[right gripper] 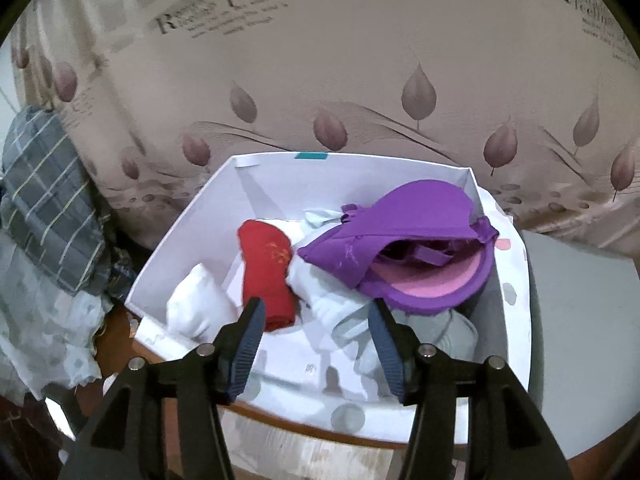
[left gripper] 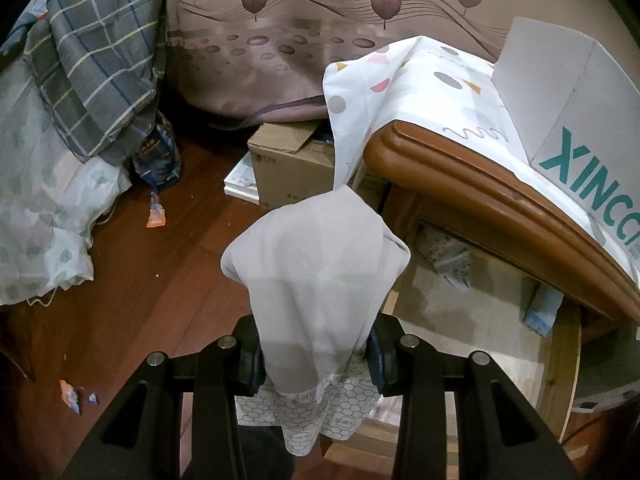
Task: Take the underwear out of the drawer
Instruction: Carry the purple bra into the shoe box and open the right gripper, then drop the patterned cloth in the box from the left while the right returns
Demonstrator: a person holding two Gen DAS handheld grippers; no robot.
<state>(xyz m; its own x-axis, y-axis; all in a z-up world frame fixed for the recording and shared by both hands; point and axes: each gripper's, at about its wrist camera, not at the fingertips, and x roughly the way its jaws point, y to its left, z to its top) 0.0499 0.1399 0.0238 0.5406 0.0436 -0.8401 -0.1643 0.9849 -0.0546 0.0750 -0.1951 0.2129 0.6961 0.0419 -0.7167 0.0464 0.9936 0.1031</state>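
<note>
A cardboard box point(left gripper: 292, 160) sits on the floor just below the curtain point(left gripper: 280, 40); a plaid quilt point(left gripper: 96, 60) hangs left of the curtain.

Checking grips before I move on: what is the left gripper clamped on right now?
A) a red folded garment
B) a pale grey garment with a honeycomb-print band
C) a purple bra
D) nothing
B: in the left wrist view the left gripper pinches the pale grey garment, which drapes up over its fingers.
</note>
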